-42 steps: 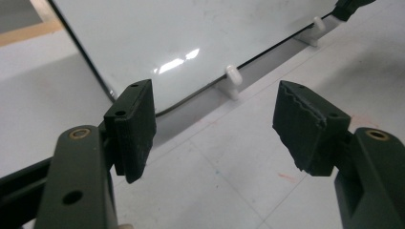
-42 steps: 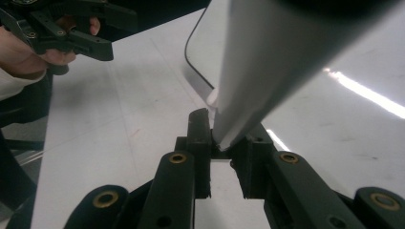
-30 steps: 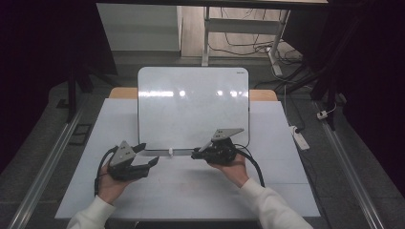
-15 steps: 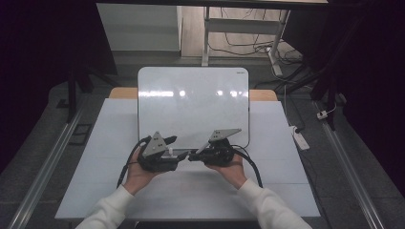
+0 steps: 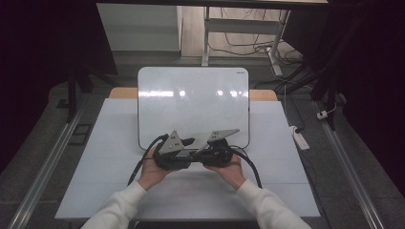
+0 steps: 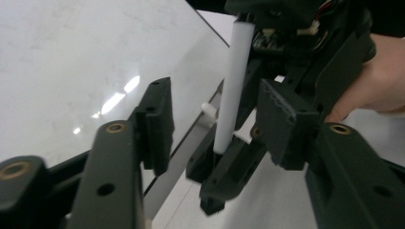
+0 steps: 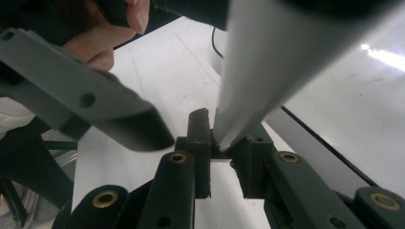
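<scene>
At the desk's (image 5: 110, 157) near edge, the right gripper (image 7: 222, 143) clamps a white marker (image 6: 234, 81); the left gripper (image 6: 215, 124), jaws closing around it untouched, should square up before pulling.

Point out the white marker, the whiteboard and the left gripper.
white marker (image 6: 234, 86), left gripper view, middle of its barrel.
whiteboard (image 5: 191, 102), high view, bare writing surface.
left gripper (image 6: 210, 119), left gripper view, gap between its jaws.

Colours at the work surface

The whiteboard (image 5: 193, 102) was glossy white with a dark edge; the marker (image 6: 234, 81) was white; both grippers' jaws were black, top plates grey; sleeves were white.
</scene>
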Tool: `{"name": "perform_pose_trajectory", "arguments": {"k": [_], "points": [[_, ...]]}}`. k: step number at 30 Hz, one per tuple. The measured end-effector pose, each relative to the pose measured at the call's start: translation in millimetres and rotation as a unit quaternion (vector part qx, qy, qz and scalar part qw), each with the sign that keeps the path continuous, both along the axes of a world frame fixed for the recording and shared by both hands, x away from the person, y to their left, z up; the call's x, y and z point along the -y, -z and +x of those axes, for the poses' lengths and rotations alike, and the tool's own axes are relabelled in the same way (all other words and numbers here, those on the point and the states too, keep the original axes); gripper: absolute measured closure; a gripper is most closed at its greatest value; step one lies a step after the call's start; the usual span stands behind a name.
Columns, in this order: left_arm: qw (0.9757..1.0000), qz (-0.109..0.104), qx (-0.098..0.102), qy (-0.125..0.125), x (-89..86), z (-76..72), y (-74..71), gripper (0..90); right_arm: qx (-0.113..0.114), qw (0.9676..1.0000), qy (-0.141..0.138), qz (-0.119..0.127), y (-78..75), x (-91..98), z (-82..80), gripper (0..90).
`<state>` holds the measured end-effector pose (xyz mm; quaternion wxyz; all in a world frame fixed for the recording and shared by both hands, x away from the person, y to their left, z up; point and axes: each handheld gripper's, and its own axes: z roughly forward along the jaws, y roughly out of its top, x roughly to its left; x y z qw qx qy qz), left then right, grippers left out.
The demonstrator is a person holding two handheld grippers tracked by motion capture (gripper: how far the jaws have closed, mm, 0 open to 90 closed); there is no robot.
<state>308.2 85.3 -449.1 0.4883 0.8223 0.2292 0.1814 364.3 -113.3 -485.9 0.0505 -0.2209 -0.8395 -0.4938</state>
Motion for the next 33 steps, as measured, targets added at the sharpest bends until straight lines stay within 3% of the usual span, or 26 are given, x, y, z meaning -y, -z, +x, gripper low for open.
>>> {"name": "perform_pose_trajectory", "arguments": {"k": [5, 8, 18, 19, 20, 25, 33], "points": [[0.9999, 0.004, -0.005, 0.015, 6.0, 4.7, 2.8, 63.1, -0.002, 1.0, -0.003, -0.001, 0.6, -1.9, -1.1, 77.8], [0.9997, 0.008, -0.004, 0.021, 7.5, 6.0, 3.8, 78.6, -0.004, 1.0, -0.004, -0.001, 0.6, -2.7, -1.7, 77.7], [0.9997, 0.015, 0.008, 0.016, 5.8, 3.9, 2.1, 81.8, -0.007, 1.0, -0.006, 0.001, 1.4, -2.8, -1.8, 77.0], [0.9997, 0.015, 0.012, 0.012, 4.9, 3.5, 1.3, 81.9, -0.002, 1.0, -0.006, 0.003, 0.9, -2.5, -2.2, 75.6], [0.9997, 0.016, 0.017, 0.007, 3.2, 3.2, 0.2, 81.9, 0.008, 0.9999, -0.004, 0.007, -0.6, -1.7, -3.1, 68.8], [0.9996, 0.0, 0.017, -0.022, -14.9, 6.4, -6.1, 81.9, 0.038, 0.9991, 0.012, 0.014, -4.3, 2.9, -6.0, 57.4], [0.9969, -0.01, 0.001, -0.078, -48.4, 16.2, -10.3, 81.9, 0.089, 0.9944, 0.054, 0.016, -5.4, 31.1, -9.3, 48.3]]}}
